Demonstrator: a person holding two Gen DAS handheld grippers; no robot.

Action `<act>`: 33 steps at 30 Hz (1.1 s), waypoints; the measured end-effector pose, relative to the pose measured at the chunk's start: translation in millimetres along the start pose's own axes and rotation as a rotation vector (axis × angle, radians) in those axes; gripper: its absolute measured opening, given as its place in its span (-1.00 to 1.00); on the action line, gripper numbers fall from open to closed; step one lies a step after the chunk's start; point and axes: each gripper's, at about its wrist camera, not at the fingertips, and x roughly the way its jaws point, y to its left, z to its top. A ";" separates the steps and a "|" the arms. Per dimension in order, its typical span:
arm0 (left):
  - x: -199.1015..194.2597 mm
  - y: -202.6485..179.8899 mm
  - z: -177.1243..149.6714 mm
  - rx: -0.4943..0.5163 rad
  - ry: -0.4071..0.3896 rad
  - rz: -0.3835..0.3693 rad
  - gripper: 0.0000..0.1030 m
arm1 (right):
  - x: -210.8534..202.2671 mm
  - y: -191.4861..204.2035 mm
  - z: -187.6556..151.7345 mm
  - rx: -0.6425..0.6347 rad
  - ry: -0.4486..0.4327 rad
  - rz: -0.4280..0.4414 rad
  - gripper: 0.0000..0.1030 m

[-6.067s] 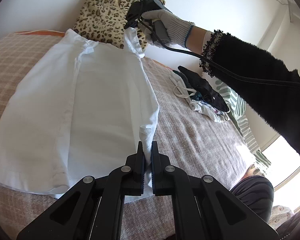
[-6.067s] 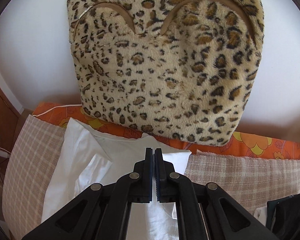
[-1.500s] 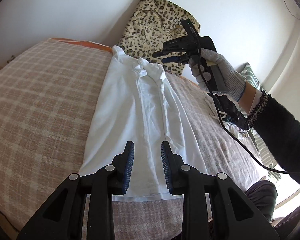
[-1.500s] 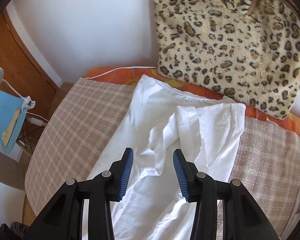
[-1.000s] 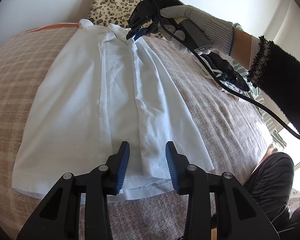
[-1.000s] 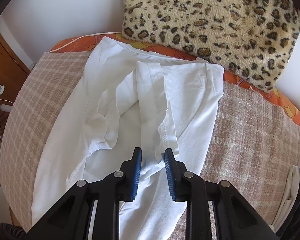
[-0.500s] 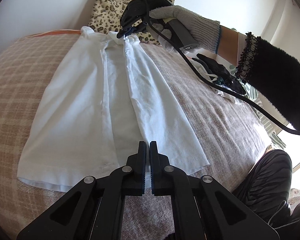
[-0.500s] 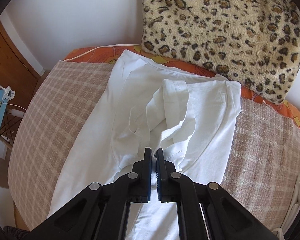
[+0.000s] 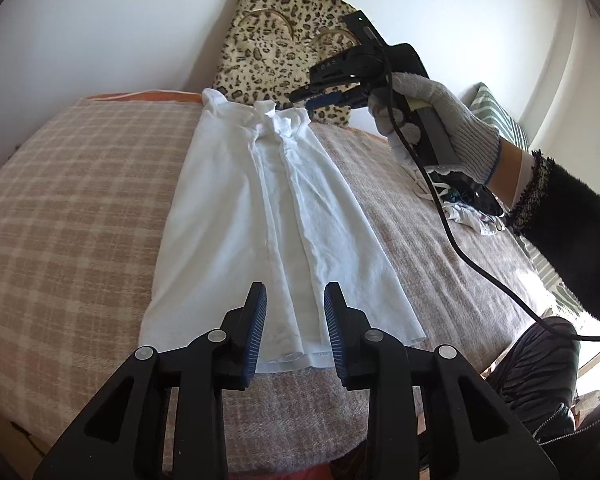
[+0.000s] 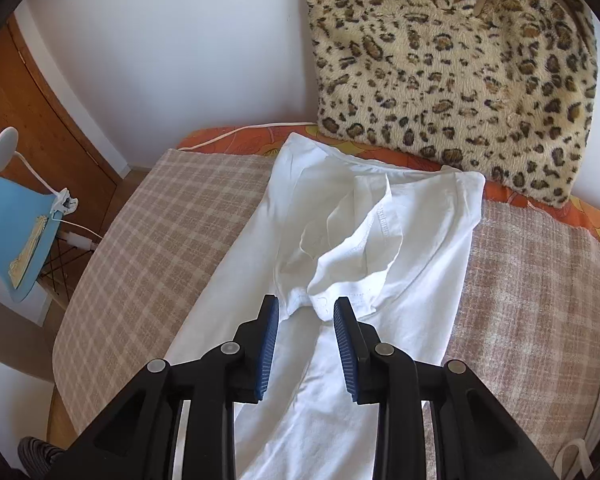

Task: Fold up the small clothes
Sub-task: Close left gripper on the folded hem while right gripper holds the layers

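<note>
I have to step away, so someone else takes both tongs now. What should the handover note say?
Left tongs: open, empty, over the hem of the white shirt.
Right tongs: open, empty, at the collar end.
Shirt lies lengthwise on the checked blanket, both sides folded to the middle; the top is rumpled.
Left: smooth the top, fold it end to end, then the pile of small clothes.

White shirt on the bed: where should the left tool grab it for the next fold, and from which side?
Probably the hem of the white shirt, at the corner nearest the left tool. Come in low from the foot of the bed: the shirt lies flat, and that free edge faces the open tool.
</note>
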 end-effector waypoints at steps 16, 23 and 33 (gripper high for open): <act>13.9 96.8 8.1 -0.196 0.165 0.041 -0.22 | -63.3 1.0 -213.5 0.149 0.158 0.101 -0.34; 22.8 94.9 0.2 -0.221 0.228 -0.001 -0.22 | -65.8 8.1 -245.8 0.171 0.189 0.147 -0.30; 23.1 94.1 -5.0 -0.209 0.236 -0.011 -0.38 | -64.6 22.0 -264.3 0.152 0.193 0.221 -0.70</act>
